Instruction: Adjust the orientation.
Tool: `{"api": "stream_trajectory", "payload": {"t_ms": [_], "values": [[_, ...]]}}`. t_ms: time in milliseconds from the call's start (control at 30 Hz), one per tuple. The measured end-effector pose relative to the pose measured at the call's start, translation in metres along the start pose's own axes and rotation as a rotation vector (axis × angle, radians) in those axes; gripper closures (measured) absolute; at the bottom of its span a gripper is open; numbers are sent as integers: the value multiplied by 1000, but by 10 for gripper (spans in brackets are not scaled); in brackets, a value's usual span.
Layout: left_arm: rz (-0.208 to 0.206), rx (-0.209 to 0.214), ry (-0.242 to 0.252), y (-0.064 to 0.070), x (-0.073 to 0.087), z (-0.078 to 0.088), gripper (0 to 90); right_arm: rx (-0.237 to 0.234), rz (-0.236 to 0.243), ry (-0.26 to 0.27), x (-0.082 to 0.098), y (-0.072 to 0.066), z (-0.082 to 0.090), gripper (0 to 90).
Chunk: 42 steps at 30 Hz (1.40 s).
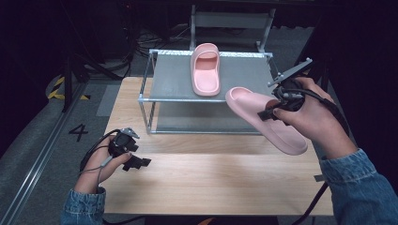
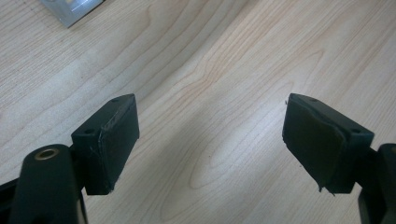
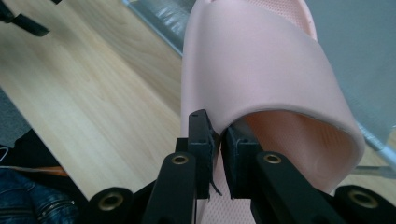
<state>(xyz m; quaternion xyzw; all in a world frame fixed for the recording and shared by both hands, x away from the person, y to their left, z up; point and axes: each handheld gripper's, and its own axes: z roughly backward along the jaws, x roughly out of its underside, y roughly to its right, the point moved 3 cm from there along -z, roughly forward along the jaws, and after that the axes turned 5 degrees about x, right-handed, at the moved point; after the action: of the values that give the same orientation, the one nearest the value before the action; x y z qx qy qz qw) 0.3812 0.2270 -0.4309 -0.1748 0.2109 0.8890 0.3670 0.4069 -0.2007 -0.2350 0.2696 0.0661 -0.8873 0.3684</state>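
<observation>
- Dark floor and cables surround a pale wooden table (image 1: 211,183), on which a two-tier metal rack (image 1: 206,77) with grey shelves stands at the far side
- At the left, the left gripper (image 1: 136,161) rests low over the bare wood near the table's edge; in the left gripper view its jaws stand spread wide with nothing between them
- On the rack's top shelf, towards its middle, one pink slipper (image 1: 205,69) already lies flat, toe away from the person
- At the right, the right gripper (image 3: 219,140) pinches the edge of the second slipper's (image 1: 265,119) strap, jaws pressed nearly together on the thin foam; the slipper hangs tilted in the air, off the table, just in front of the rack's right end
- Judged step: carrying the second slipper to the shelf. Next move calls for levelling it, lowering it beside the first without knocking that one, then letting go
</observation>
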Motion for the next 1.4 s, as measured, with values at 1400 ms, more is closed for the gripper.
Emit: {"api": "stream_trajectory", "payload": {"t_ms": [1400], "values": [[-11, 20, 4, -1, 1, 0, 196, 167, -32, -17, -67, 55, -65, 783]]}}
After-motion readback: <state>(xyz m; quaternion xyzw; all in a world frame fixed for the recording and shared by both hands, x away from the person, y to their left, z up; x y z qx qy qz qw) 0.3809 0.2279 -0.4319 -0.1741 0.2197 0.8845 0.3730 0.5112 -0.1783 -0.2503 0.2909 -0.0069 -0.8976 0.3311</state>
